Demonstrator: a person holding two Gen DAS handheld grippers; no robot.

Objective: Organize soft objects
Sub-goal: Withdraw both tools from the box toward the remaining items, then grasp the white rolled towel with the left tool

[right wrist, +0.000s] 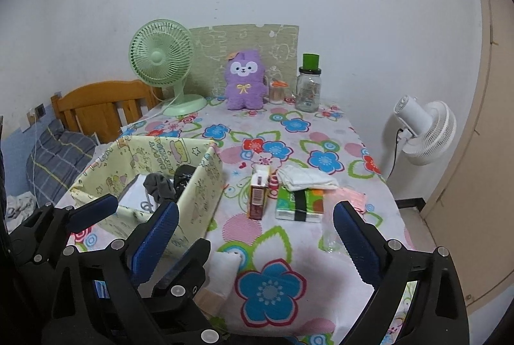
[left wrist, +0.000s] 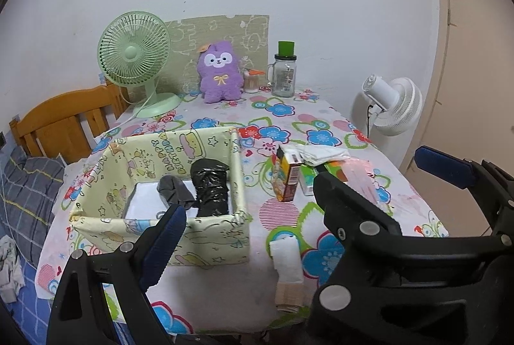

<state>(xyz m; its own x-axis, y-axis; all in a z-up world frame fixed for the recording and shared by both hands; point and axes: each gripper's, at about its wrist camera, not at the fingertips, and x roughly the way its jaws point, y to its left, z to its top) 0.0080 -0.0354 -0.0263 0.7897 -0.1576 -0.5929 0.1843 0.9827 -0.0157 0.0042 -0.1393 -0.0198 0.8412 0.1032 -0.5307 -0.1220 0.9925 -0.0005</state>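
- Left wrist view: the left gripper [left wrist: 244, 194] hovers with its fingers spread wide and nothing between them, near the front edge of the table [left wrist: 225, 290]. My guess is that it waits empty for the next pick.
- The fabric box [left wrist: 160, 235] sits at the near left, open side up, so soft things can be dropped in. A grey sock [left wrist: 175, 191] and a black bundle [left wrist: 210, 189] already lie inside.
- A rolled white cloth [left wrist: 286, 258] lies just right of the box, near the front edge, an easy next thing to take.
- Further right, a white cloth [left wrist: 318, 154] rests on top of a green packet [left wrist: 306, 181], beside an upright carton [left wrist: 286, 176].
- Right wrist view: the right gripper [right wrist: 257, 223] is likewise wide apart and empty, low over the near table.
- The purple plush [right wrist: 245, 81] stands at the far edge, propped by a board between the green fan [right wrist: 160, 59] and the glass jar [right wrist: 308, 88], well apart from the box [right wrist: 199, 194].
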